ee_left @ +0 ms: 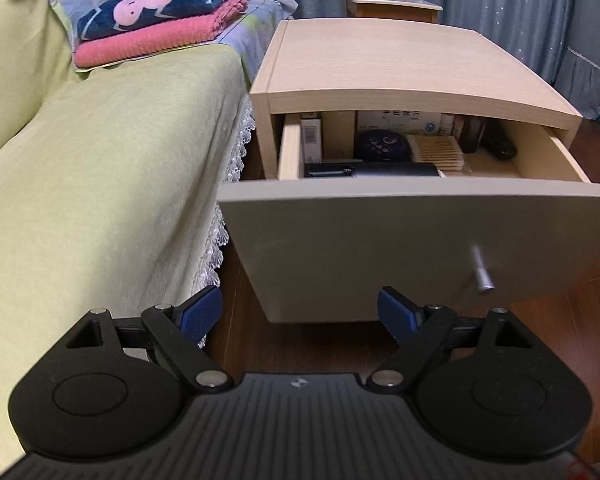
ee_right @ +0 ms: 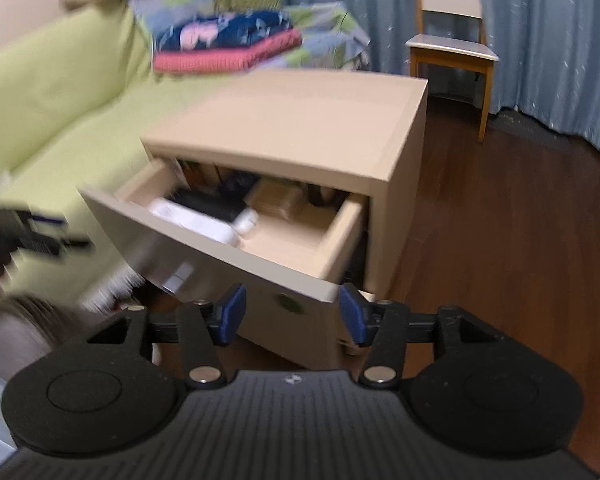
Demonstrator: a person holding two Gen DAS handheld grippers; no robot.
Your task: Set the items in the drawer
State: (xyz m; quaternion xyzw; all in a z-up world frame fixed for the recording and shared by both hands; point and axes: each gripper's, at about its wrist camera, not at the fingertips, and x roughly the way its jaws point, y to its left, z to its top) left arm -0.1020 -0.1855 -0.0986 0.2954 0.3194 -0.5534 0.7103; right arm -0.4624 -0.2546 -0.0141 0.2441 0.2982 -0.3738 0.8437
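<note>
The top drawer [ee_left: 380,232] of a light wood nightstand [ee_left: 400,60] is pulled out. Inside lie a dark round case [ee_left: 382,145], a pack of cotton swabs [ee_left: 436,152], boxes and small bottles. My left gripper [ee_left: 300,314] hangs open and empty just below the drawer front, left of the metal knob [ee_left: 482,276]. In the blurred right wrist view the drawer [ee_right: 292,268] shows white items [ee_right: 196,220] and a bare patch at its right. My right gripper [ee_right: 292,316] is open and empty, in front of the drawer's near corner. The left gripper [ee_right: 32,236] appears as a dark blur at far left.
A bed with a green cover [ee_left: 100,168] and lace trim stands left of the nightstand. Folded pink and navy towels [ee_left: 160,20] lie on it. A wooden chair [ee_right: 452,48] stands before blue curtains [ee_right: 548,32]. Dark wood floor [ee_right: 500,220] spreads to the right.
</note>
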